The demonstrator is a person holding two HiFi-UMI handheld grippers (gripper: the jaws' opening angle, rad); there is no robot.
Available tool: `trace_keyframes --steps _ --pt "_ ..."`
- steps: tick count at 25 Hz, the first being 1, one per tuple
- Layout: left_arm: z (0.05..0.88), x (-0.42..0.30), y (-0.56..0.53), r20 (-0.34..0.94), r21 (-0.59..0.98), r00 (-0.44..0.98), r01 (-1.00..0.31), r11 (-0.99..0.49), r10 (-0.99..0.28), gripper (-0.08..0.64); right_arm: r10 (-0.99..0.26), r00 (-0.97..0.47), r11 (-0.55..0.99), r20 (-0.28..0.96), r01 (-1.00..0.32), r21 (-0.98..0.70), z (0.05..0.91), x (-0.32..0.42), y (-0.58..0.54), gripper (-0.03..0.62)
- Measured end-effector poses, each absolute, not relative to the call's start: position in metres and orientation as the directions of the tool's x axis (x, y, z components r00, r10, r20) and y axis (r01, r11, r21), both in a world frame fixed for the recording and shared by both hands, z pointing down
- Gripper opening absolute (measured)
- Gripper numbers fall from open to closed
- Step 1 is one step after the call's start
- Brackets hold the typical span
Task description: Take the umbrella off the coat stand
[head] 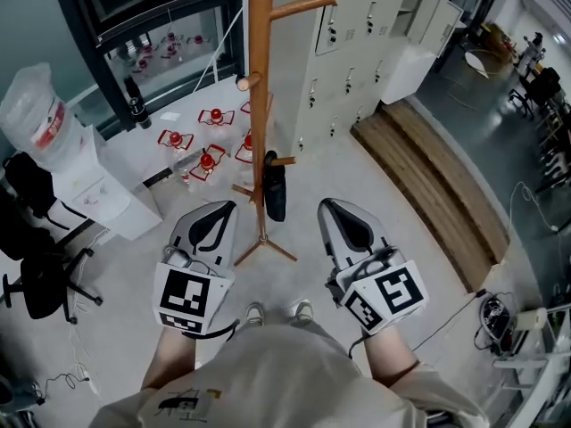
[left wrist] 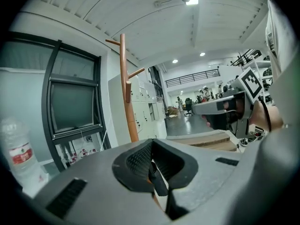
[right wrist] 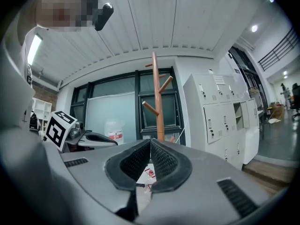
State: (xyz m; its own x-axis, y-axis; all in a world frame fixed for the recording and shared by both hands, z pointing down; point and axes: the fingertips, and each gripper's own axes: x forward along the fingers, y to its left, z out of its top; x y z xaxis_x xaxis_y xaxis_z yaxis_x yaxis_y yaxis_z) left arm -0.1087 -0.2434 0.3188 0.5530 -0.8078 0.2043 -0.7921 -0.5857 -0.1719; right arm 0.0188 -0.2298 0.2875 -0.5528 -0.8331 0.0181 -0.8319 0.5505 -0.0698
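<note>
Umbrella (head: 275,188), black and folded, hangs low on the coat stand (head: 260,78).

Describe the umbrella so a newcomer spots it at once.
Start at the tall wooden coat stand. The umbrella hangs folded from its lowest peg. It is the stand's only black item; the upper pegs are bare.

A wooden coat stand (head: 260,105) rises at centre; a black umbrella (head: 275,190) hangs furled on its low right peg; nearer, the left gripper (head: 227,206) and right gripper (head: 327,203) flank its feet, touching nothing; lockers (head: 357,43) stand far right.
</note>
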Motion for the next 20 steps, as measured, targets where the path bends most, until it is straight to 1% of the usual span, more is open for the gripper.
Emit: trace_keyframes --steps 5,15,16,19,20 --pt "0.321 -0.092 -0.248 0.211 -0.208 0.528 -0.798 -0.565 -0.823 0.008 -0.816 -0.578 0.574 0.025 -0.815 -0.085 0.296 0.036 -0.240 0.009" --pt "0.332 -0.081 -0.280 0.246 -0.214 0.511 -0.800 -0.560 -0.824 0.008 -0.783 -0.620 0.613 0.055 -0.784 -0.101 0.314 0.046 -0.283 0.011" --pt "0.333 -0.080 -0.283 0.247 -0.214 0.511 -0.800 -0.561 -0.823 0.008 -0.783 -0.619 0.612 0.059 -0.784 -0.105 0.316 0.047 -0.288 0.017" --pt "0.336 -0.077 -0.296 0.255 -0.215 0.508 -0.800 -0.561 -0.823 0.008 -0.777 -0.625 0.616 0.078 -0.780 -0.109 0.326 0.048 -0.304 0.106" --pt "0.338 -0.076 -0.301 0.257 -0.211 0.508 -0.801 -0.561 -0.822 0.008 -0.773 -0.629 0.620 0.085 -0.777 -0.108 0.330 0.047 -0.309 0.120"
